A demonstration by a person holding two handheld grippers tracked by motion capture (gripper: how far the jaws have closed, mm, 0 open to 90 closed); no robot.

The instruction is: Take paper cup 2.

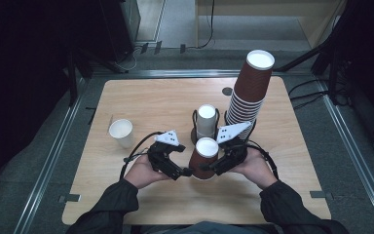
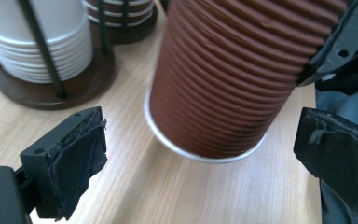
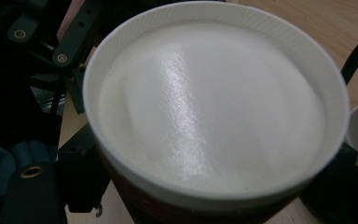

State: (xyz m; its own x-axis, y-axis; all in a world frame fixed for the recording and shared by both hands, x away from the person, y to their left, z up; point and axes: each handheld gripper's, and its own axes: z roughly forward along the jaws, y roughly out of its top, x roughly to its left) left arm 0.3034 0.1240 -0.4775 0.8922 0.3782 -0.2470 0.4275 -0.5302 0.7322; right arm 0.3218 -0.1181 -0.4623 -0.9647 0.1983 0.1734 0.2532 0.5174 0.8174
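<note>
High view: brown ribbed cup (image 1: 204, 159), upside down at table (image 1: 141, 97) centre-front, is clamped by right gripper (image 1: 209, 168); left gripper (image 1: 187, 171) jaws apart beside it. No writing legible.

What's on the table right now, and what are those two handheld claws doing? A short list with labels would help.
held item: brown cup, upside down, tilted
right gripper: jaws on either side of the brown cup, gripping it
left gripper: open, beside the cup, not gripping it
cup stack: tall pile of brown cups, far right
white stack: white cups in a wire holder
single white cup: upright, on the left
table: light wood
</note>
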